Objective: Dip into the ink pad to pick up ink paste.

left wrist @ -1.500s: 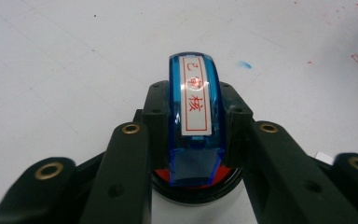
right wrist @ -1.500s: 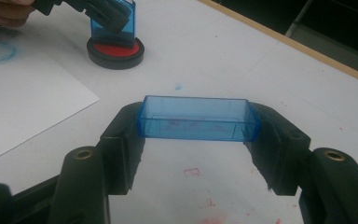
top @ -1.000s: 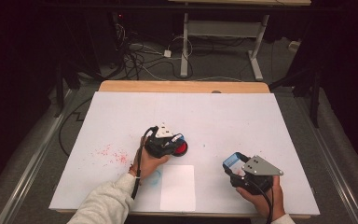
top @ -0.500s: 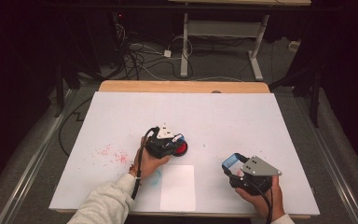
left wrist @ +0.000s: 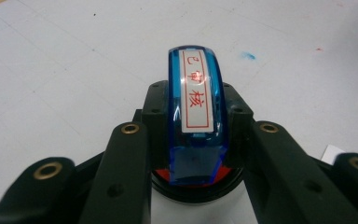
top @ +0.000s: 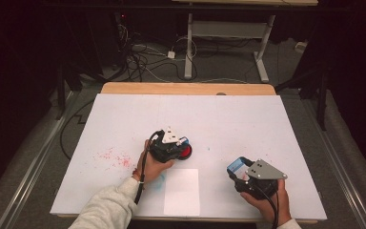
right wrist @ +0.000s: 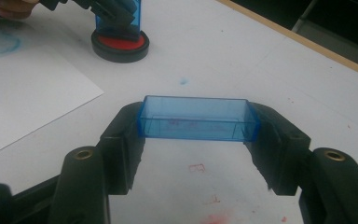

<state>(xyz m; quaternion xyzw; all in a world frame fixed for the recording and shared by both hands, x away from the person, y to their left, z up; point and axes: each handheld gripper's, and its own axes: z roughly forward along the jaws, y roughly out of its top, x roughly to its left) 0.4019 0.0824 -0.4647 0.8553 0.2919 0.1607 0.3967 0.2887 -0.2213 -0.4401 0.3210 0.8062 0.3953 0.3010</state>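
Left gripper (top: 178,145): fingers (left wrist: 126,154) clamped on a blue stamp (left wrist: 195,116) with a white label in red characters; the stamp's base sits in a round red ink pad (top: 186,152) with a black rim, near the middle of the worktop (top: 228,119).

Right gripper (top: 240,169): fingers (right wrist: 123,135) clamped on the two ends of a clear blue cap (right wrist: 198,119), held just above the surface at about 4 o'clock from the ink pad, well apart from it.

White paper sheet (top: 182,191): flat, at 6 o'clock from the ink pad, its near edge close to the worktop's front edge.

Surface: white covering, red ink specks (top: 112,157) at 9 o'clock from the pad, a faint blue smudge (top: 159,180) by the left hand.

Room: dark floor, tangled cables (top: 143,57) and a white table frame (top: 226,33) at 12 o'clock beyond a wooden far edge (top: 186,88).

Open room: broad bare surface at 12 o'clock and 2 o'clock from the pad; the right gripper stands near the front right corner.
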